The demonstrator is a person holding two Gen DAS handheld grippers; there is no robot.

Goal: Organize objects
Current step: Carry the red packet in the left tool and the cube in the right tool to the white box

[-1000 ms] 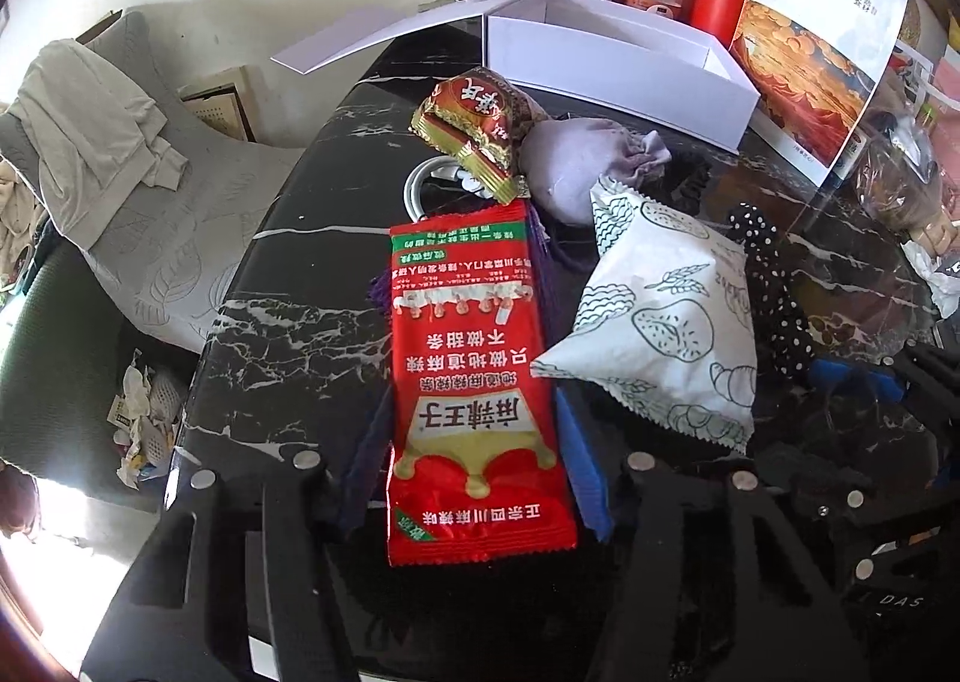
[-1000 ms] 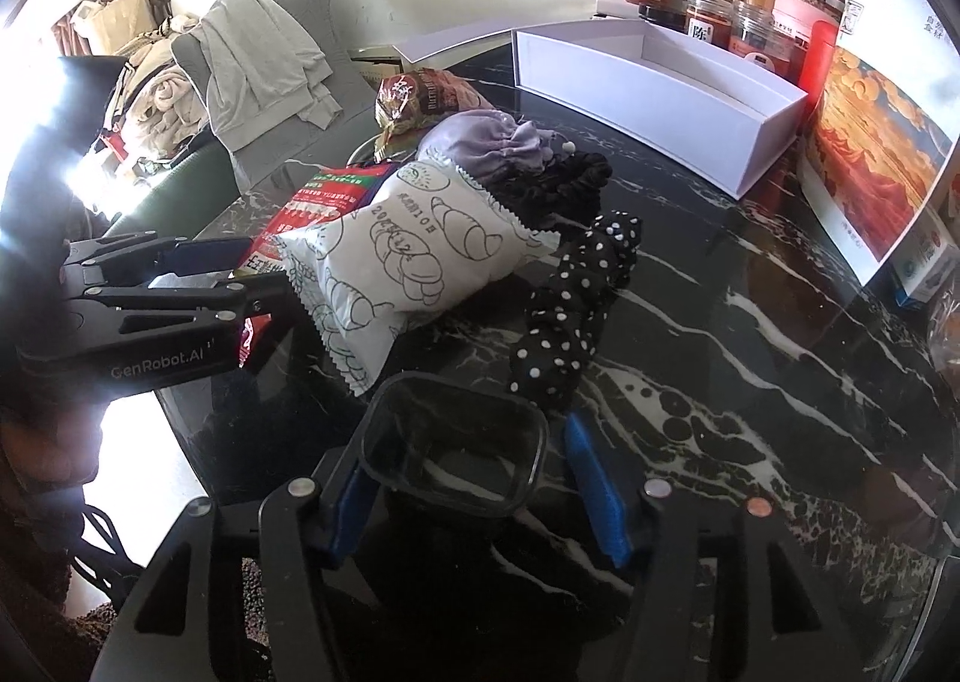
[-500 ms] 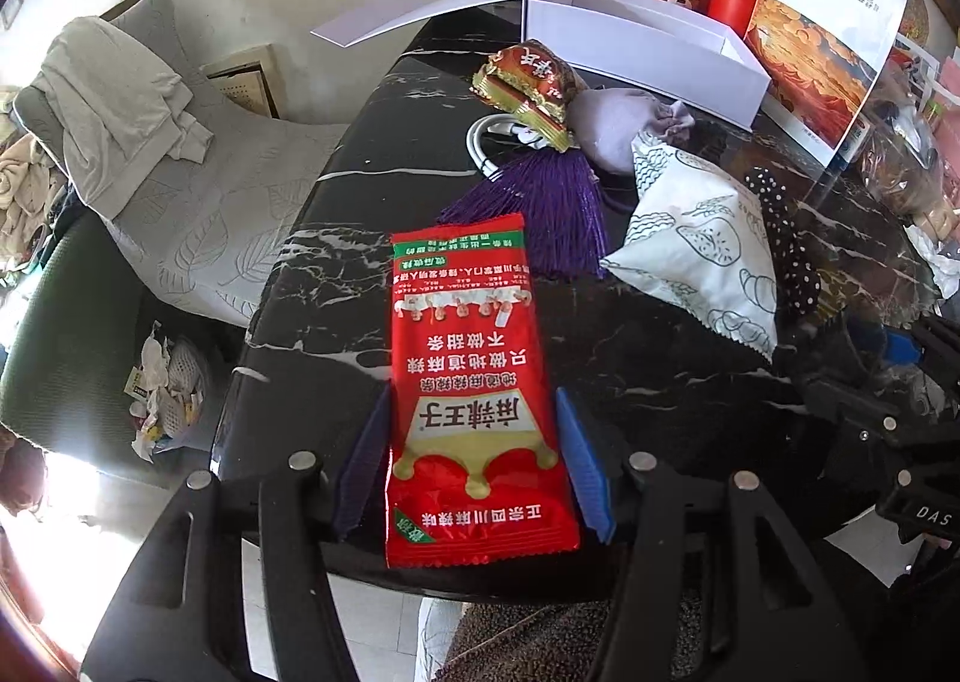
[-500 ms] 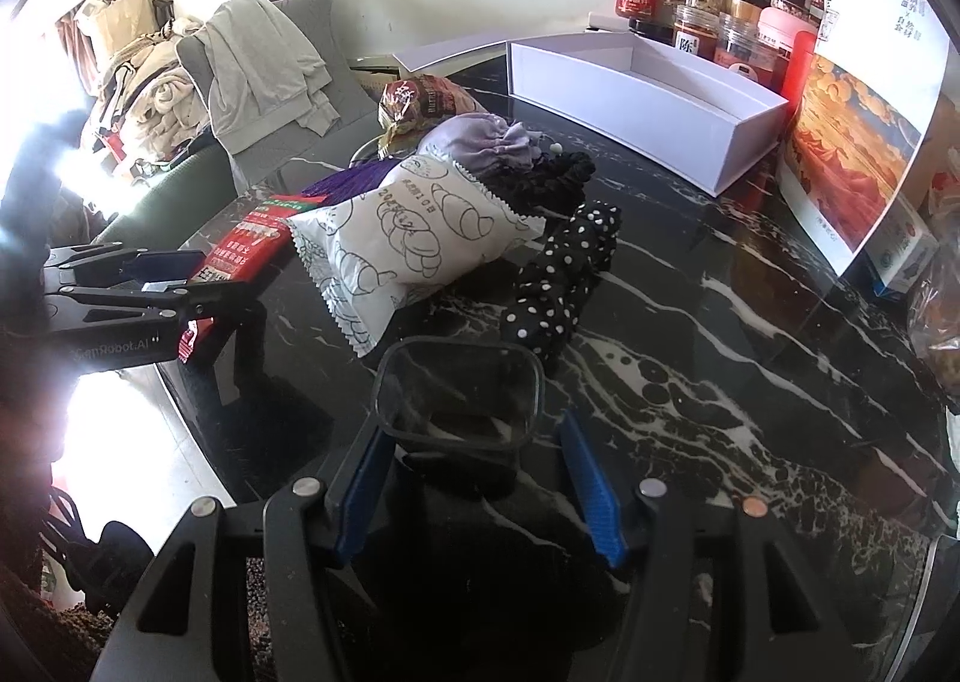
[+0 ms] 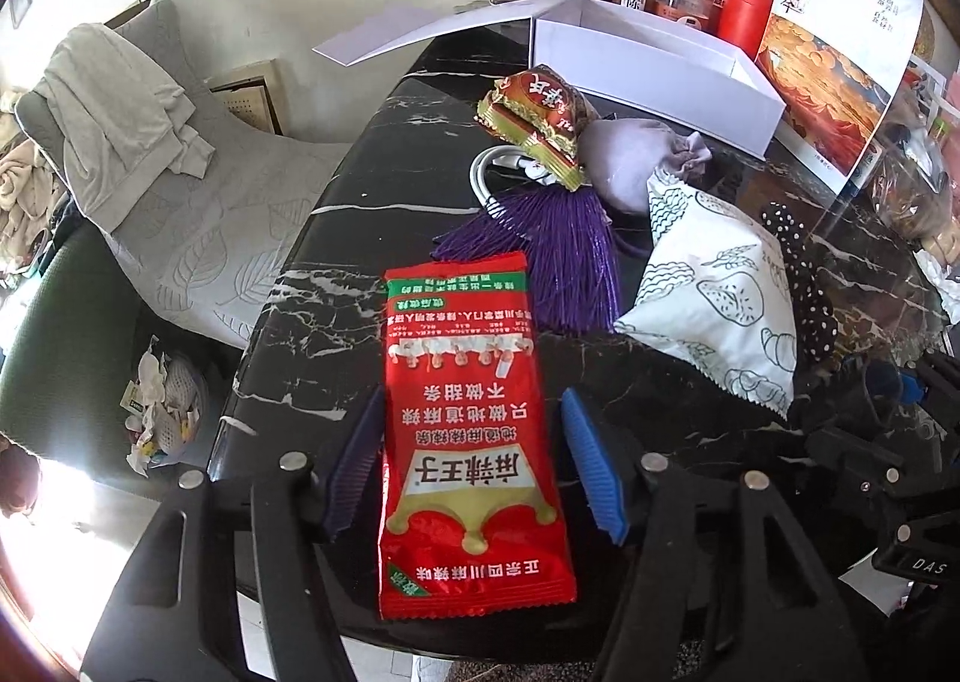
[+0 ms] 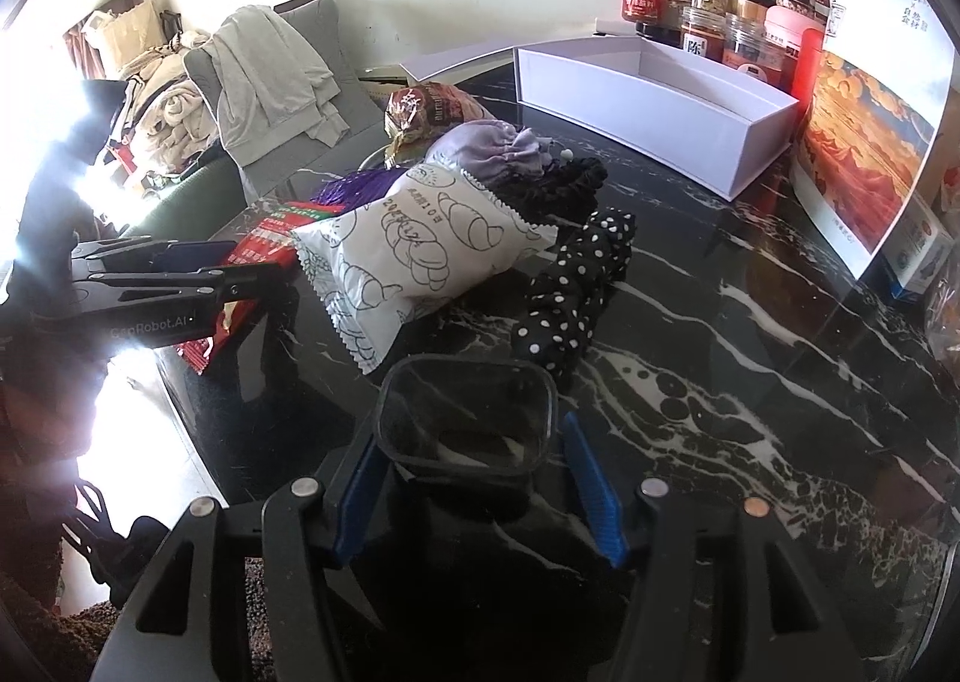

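The left hand-held gripper (image 5: pixel 474 472) was closing on the red packet (image 5: pixel 471 442) — long axis along the fingers, over the desk (image 5: pixel 336 262) edge. The right hand-held gripper (image 6: pixel 474 493) was closing on a clear tub (image 6: pixel 465 424).

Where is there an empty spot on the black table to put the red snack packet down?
Bare black table lies right of the polka-dot scrunchie, running back to the white box and the poster. A smaller bare strip sits left of the purple tassel, by the table's edge. The middle is crowded: croissant-print packet, lilac pouch, brown snack bag.
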